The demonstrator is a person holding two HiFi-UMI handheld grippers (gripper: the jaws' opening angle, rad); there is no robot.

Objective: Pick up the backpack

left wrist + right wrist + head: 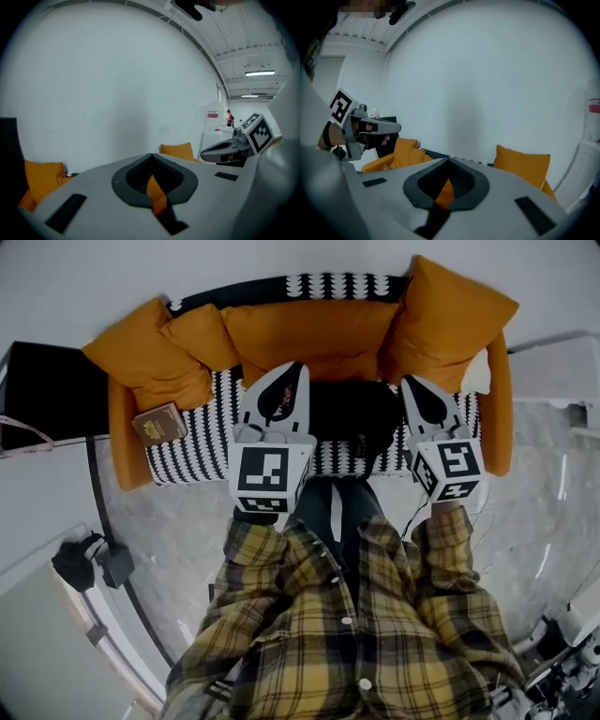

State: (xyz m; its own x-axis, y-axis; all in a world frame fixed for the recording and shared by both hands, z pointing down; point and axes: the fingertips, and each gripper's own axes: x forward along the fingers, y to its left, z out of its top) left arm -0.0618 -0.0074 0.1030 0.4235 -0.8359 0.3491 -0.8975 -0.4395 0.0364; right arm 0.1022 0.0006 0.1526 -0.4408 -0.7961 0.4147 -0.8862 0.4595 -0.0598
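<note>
A black backpack [364, 418] lies on the middle of the striped seat of an orange sofa [127, 446], between my two grippers in the head view. My left gripper [298, 367] is held above the seat just left of it, jaws shut with nothing in them. My right gripper [407, 381] hangs just right of the backpack, also shut and empty. In the left gripper view the shut jaws [151, 155] point at the white wall over the sofa back; the backpack is hidden there. The right gripper view shows the same, with its shut jaws [449, 159] over orange cushions.
Orange cushions [150, 357] lean on the sofa back at left and right [450, 320]. A brown book [159, 423] lies on the seat's left end. A black cabinet [47, 390] stands left of the sofa, a white unit [553, 362] right. A black object [94, 563] sits on the floor.
</note>
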